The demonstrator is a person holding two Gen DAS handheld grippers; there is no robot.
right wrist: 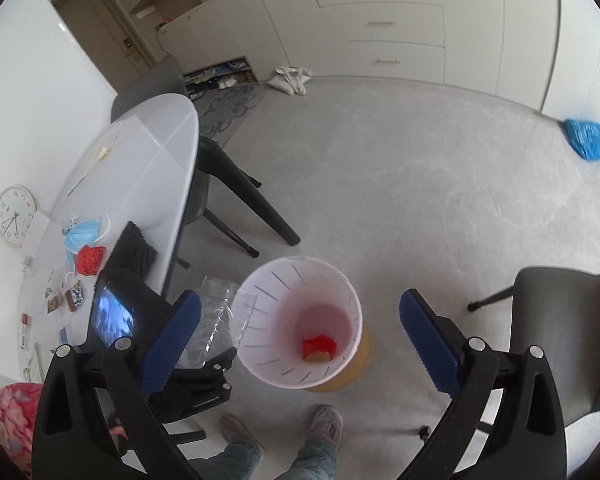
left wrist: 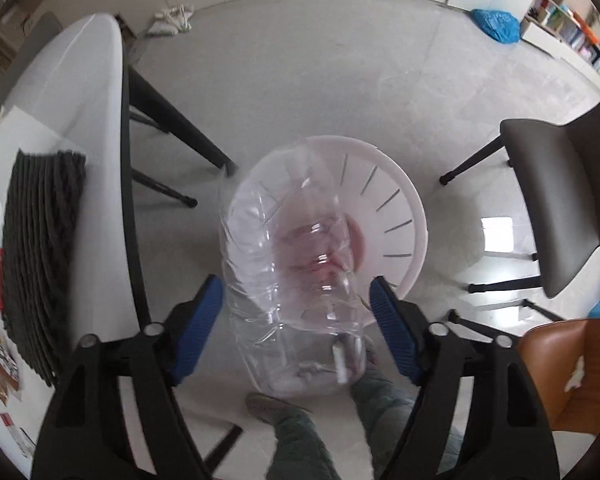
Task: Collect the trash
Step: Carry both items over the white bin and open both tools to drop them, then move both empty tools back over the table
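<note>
A clear crumpled plastic bottle [left wrist: 296, 304] hangs blurred between the blue pads of my left gripper [left wrist: 296, 284], directly over the white slotted bin [left wrist: 404, 216]. A thin gap shows at each pad, so the jaws stand open around it. In the right wrist view the same bottle [right wrist: 220, 320] is at the bin's [right wrist: 268, 280] left rim. My right gripper [right wrist: 300, 299] is spread wide open above the bin with nothing in it. A red wrapper [right wrist: 320, 346] lies at the bin's bottom. More litter sits on the white table [right wrist: 140, 168]: a blue face mask [right wrist: 84, 232], a red wrapper [right wrist: 89, 259] and small packets [right wrist: 66, 300].
A dark knitted cloth [left wrist: 40, 248] lies at the table's edge. Dark chairs [left wrist: 556, 200] stand right of the bin, a brown seat [left wrist: 560, 364] nearer. A person's slippered feet [right wrist: 324, 424] are just before the bin. A blue bag [right wrist: 584, 138] lies on the far floor.
</note>
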